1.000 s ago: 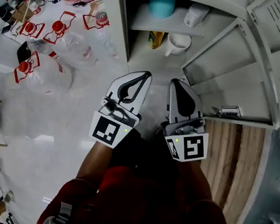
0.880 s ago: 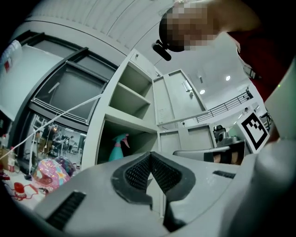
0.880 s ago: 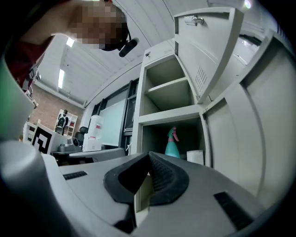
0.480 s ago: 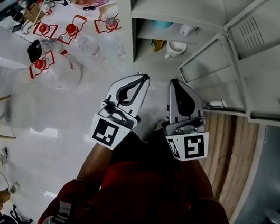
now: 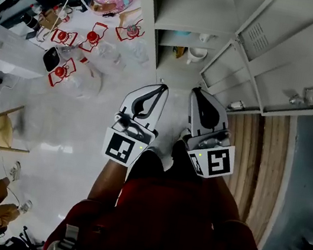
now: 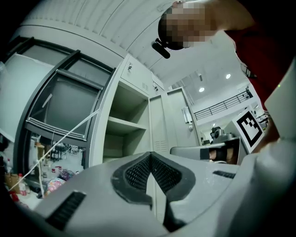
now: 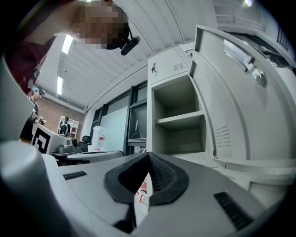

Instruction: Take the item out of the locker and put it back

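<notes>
Jaws of the left gripper [image 5: 162, 87] and right gripper [image 5: 197, 91] are clenched on nothing, side by side over open pale floor [image 5: 79, 120]. Beyond, the white ceramic mug [image 5: 197, 54] stands upright in the grey metal locker's [image 5: 195, 8] lower compartment, handle leftward. The locker door [image 5: 293, 62] hangs open rightward.

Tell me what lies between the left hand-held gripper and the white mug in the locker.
Nothing: in the head view only the bare bottom of the grey metal locker shows between the left hand-held gripper and the white mug.
</notes>
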A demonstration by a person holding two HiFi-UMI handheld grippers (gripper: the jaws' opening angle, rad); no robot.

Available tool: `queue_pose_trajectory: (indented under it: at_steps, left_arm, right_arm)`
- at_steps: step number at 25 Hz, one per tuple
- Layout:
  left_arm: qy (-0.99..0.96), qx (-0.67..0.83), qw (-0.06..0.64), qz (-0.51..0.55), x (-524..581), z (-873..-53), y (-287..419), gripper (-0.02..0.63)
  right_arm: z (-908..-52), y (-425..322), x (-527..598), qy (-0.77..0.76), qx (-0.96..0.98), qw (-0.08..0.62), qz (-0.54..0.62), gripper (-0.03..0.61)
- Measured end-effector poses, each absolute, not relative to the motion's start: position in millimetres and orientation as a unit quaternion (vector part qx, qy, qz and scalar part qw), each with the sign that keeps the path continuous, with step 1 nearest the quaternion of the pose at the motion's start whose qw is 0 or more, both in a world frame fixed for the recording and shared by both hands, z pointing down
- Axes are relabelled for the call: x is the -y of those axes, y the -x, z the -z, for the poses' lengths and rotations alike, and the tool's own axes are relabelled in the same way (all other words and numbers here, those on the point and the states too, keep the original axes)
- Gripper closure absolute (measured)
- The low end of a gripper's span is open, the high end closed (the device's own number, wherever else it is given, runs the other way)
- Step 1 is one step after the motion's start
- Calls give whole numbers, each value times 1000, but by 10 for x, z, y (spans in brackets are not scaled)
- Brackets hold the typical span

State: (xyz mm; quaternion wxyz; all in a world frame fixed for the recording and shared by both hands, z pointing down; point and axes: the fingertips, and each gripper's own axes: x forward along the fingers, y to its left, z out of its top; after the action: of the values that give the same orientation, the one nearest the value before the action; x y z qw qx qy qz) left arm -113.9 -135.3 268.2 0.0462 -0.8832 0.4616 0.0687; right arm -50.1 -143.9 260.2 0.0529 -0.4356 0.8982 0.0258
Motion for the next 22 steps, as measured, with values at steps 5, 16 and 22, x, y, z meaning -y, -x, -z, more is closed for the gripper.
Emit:
queue_pose_trajectory:
  at_steps: [5,16,22]
  left_arm:
    - [884,-461,42,-66,1121,-2455,1171,607]
    - [890,-446,39,-89,799,-2169,1006,607]
    - [896,-431,39,-96,734,-2077,891,607]
  right_arm:
    - [-2369,507,1222,436,-897,59,-26,578]
    - [-2065,393,914,434,-897,74,-35,578]
    - [-1978,284,870,443,-892,81,-35,578]
